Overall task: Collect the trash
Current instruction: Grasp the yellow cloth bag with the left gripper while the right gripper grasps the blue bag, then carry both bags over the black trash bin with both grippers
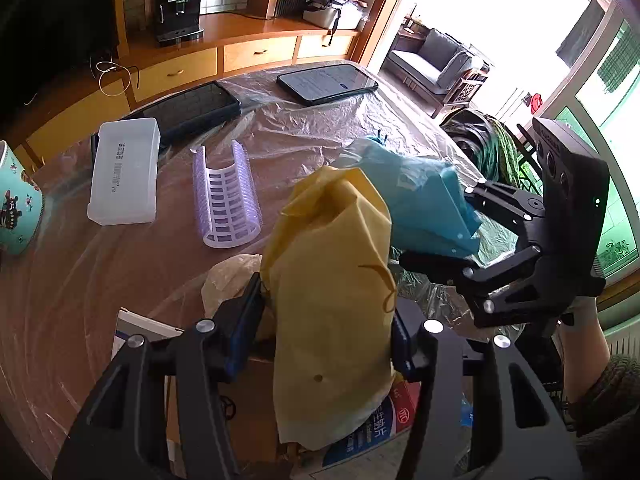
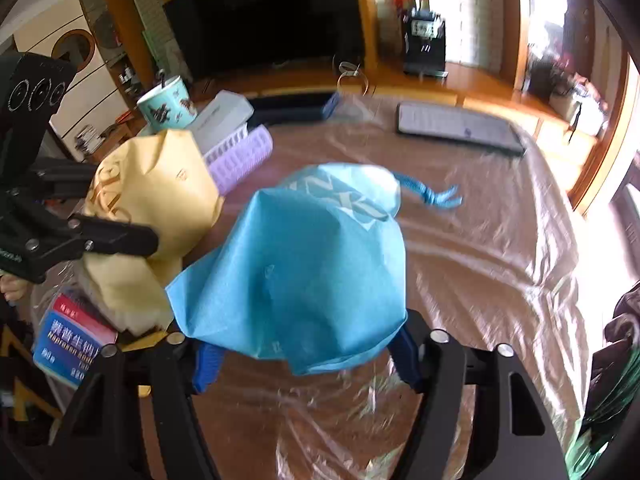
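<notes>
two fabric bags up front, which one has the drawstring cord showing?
The blue bag, between the right tongs. Its blue knotted cord trails from the top. The yellow bag, between the left tongs, shows no cord.

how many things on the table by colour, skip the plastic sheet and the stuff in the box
yellow: 1, yellow bag
blue: 1, blue bag
purple: 1, slotted rack
white: 1, plastic box
teal: 1, mug
black: 2, tablets
total: 7
</notes>
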The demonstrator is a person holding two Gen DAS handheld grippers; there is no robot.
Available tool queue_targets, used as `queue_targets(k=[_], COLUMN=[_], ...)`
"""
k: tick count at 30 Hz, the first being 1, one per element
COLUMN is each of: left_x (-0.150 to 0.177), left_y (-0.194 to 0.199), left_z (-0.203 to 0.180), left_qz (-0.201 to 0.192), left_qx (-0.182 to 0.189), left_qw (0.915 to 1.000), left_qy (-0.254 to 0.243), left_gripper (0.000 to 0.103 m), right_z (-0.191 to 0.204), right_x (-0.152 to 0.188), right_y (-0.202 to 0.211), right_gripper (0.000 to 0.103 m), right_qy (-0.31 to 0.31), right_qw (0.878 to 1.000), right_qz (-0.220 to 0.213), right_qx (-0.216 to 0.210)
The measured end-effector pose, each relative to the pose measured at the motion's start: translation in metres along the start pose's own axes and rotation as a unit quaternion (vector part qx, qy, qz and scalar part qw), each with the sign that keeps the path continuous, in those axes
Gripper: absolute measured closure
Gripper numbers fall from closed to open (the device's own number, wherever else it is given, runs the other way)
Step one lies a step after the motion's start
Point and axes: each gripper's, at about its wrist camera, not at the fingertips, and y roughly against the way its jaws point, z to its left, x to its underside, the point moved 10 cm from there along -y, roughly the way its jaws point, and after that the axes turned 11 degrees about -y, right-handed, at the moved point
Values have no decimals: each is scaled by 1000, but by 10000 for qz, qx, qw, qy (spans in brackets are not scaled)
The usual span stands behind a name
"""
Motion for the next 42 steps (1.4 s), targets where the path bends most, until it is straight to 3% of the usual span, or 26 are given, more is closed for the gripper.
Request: queue_targets(k=[1, 10, 12, 13, 14, 17, 21, 31, 42], left_x=[-1, 0, 0, 0, 0, 0, -3, -12, 7], left_y=[2, 4, 6, 6, 8, 16, 29, 82, 142], left_z=[0, -2, 0, 1, 2, 3, 9, 27, 33], left_qz=[-27, -153, -181, -199, -226, -404, -686, -1848, -2572], left_qx=[-9, -108, -106, -97, -78, 17, 32, -133, -266], left_qw=[10000, 9998, 9998, 9998, 9997, 9991, 9971, 9787, 9592], left_qy=[4, -55, -23, -2, 29, 155, 335, 887, 1141], left_gripper=[48, 49, 49, 49, 49, 49, 49, 49, 49], right_z=[2, 9, 7, 6, 5, -1, -5, 17, 53], right_x=[-4, -23, -22, -21, -20, -22, -25, -34, -25], right_y=[1, -27, -32, -33, -34, -28, -13, 36, 93], right_gripper=[8, 8, 15, 27, 31, 38, 39, 39, 39], right_qy=[58, 134, 42, -10, -105, -433, -594, -534, -270], right_qw=[9999, 9994, 9995, 9996, 9996, 9990, 9982, 9961, 9907], right_qz=[-123, -22, 52, 98, 151, 91, -123, -641, -1088], right_qx=[55, 315, 298, 281, 227, 10, -22, -278, -774])
